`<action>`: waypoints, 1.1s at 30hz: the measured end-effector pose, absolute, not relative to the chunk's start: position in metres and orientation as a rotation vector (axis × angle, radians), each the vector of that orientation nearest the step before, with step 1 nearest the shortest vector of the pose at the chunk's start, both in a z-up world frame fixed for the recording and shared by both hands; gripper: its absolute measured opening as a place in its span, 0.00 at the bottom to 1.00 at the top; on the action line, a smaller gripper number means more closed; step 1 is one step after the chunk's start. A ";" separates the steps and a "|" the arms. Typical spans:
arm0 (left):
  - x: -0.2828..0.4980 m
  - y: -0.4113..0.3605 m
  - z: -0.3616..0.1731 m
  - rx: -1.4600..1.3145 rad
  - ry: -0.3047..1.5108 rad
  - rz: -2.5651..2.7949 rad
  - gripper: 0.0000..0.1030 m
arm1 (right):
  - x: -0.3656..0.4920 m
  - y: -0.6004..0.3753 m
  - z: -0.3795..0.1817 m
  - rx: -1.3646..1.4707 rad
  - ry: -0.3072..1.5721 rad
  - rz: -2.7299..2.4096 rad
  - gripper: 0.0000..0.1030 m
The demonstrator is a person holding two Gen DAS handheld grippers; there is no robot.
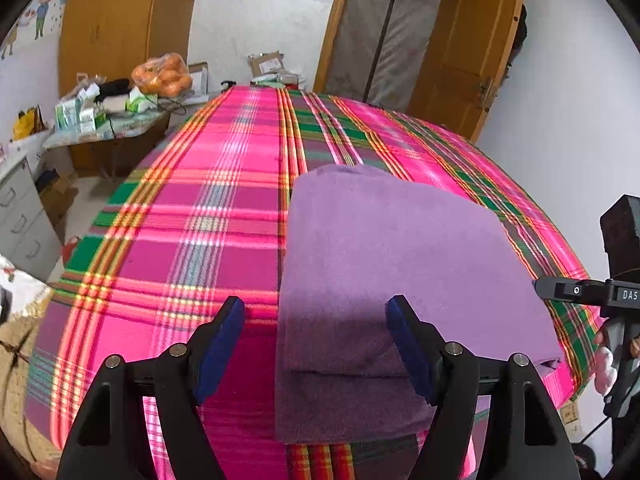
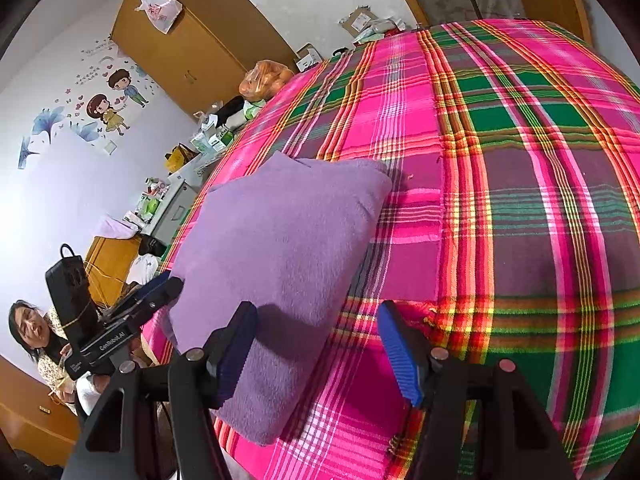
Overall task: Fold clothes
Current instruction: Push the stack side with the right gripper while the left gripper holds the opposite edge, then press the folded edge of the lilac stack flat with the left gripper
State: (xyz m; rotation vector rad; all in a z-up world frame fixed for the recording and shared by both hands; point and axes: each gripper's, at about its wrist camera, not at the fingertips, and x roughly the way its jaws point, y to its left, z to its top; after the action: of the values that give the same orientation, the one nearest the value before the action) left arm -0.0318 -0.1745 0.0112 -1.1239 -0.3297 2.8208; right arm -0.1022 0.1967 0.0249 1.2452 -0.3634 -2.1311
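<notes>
A purple towel (image 1: 384, 264), folded into a fuzzy rectangle, lies on the plaid bed (image 1: 180, 216); both hand-held grippers, left (image 1: 316, 344) and right (image 2: 318, 354), spread, pinching nothing.

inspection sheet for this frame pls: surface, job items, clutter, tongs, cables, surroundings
Surface: plaid bedspread, pink, green and orange, flat.
Job's things: purple folded cloth, lying near the bedspread's near edge; layered edges show at its near end.
Clutter: side table with small boxes and a bag of oranges; cardboard boxes past the bed's far end.
Tongs: left tongs open over the cloth's near left edge, pads not pressing; right tongs open, its left finger over the cloth's corner.
Cables: thin dark cable on the side table.
Surroundings: wooden wardrobe, wooden door, cartoon wall stickers, a person behind the left tongs.
</notes>
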 end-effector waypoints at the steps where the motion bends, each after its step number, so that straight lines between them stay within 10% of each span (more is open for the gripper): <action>1: -0.032 -0.176 0.009 -1.126 -0.351 2.811 0.74 | -0.102 0.196 0.025 1.244 -0.363 -2.131 0.61; 33: -0.048 -0.172 0.008 -1.159 -0.548 2.576 0.77 | -0.105 0.168 0.022 1.232 -0.346 -2.046 0.62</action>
State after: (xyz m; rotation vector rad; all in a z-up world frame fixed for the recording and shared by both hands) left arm -0.0478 -0.1724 0.0075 -1.1588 -0.5476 2.5756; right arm -0.1048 0.1681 0.0225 1.2318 -0.3463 -2.0456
